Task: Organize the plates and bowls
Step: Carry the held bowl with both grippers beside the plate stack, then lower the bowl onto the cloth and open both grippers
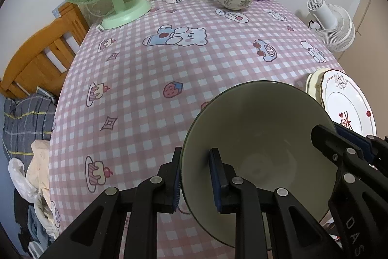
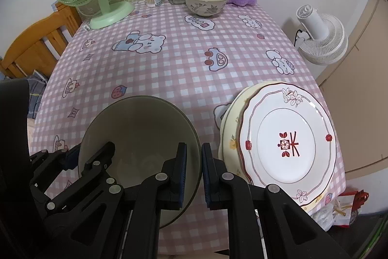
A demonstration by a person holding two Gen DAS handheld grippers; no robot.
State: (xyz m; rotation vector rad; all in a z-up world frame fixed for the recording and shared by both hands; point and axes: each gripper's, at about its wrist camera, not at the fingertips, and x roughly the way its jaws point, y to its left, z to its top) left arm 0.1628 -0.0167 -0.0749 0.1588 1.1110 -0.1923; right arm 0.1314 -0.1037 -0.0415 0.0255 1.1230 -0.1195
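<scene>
Both hand-held grippers pinch the green bowl (image 1: 257, 137) by opposite rims: left hand-held gripper (image 1: 194, 176), right hand-held gripper (image 2: 194, 169). Its underside is hidden, apparently above the counter (image 1: 169, 60). Stacked plates (image 2: 286, 140) lie beside it, partly cut off.

Both grippers are showing the same build: the left gripper (image 1: 195, 180) and the right gripper (image 2: 194, 176) are wearing matte black plastic linkage arms with triangular cut-outs, joined by round silver rivets. Dark blue ribbed pads are lining the inner faces of the fingers (image 2: 180, 174). Pale letters reading "DAS" are showing along one black arm at the left view's right edge.
</scene>
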